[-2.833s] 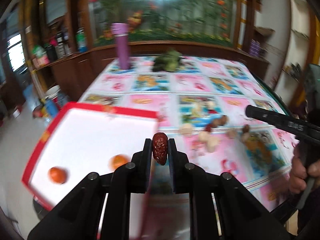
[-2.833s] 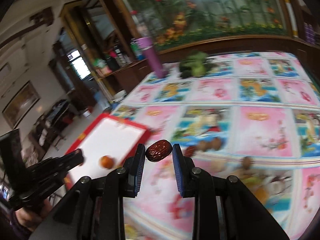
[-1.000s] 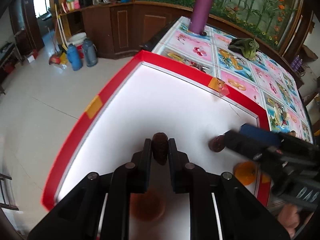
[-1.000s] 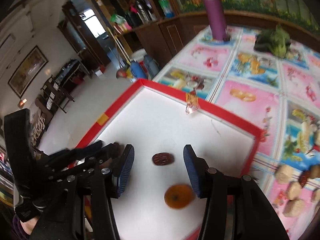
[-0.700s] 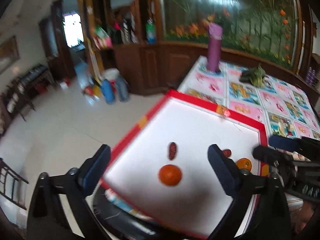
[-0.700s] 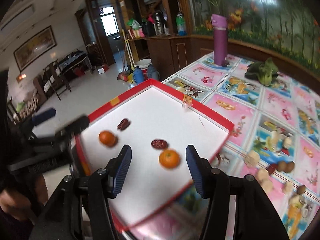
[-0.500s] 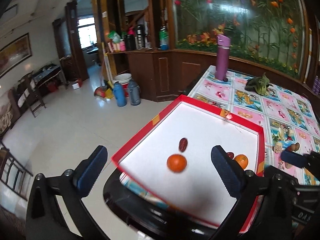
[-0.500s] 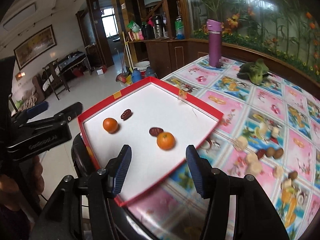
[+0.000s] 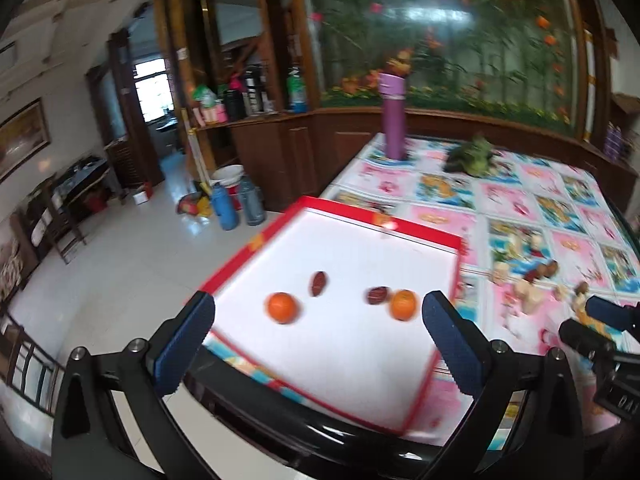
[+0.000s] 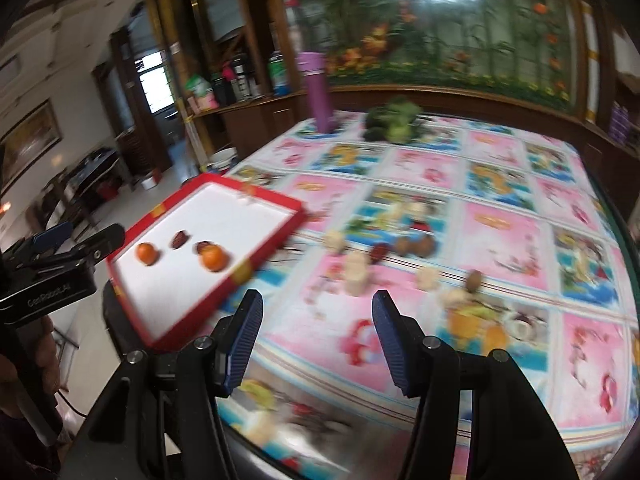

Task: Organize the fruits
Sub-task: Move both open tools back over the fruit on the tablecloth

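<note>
1. Now, left wrist view: left gripper [image 9: 316, 332] gapes wide, holding nothing; mid-frame, the red tray [image 9: 280, 228] holds two oranges [image 9: 282, 307] and two dates [image 9: 318, 283] (blurred).
2. Right wrist view: right gripper [image 10: 316, 334] spread, empty; scattered fruit pieces [image 10: 356, 276] at centre on the tablecloth [image 10: 500, 240].

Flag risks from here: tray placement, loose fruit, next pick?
1. The red tray seems to overhang the table's near edge; a downward bump could tip it.
2. The oranges lie loose and might roll when more fruit lands.
3. The remaining pieces on the tablecloth are small and clustered; the open right gripper might nudge neighbours.
</note>
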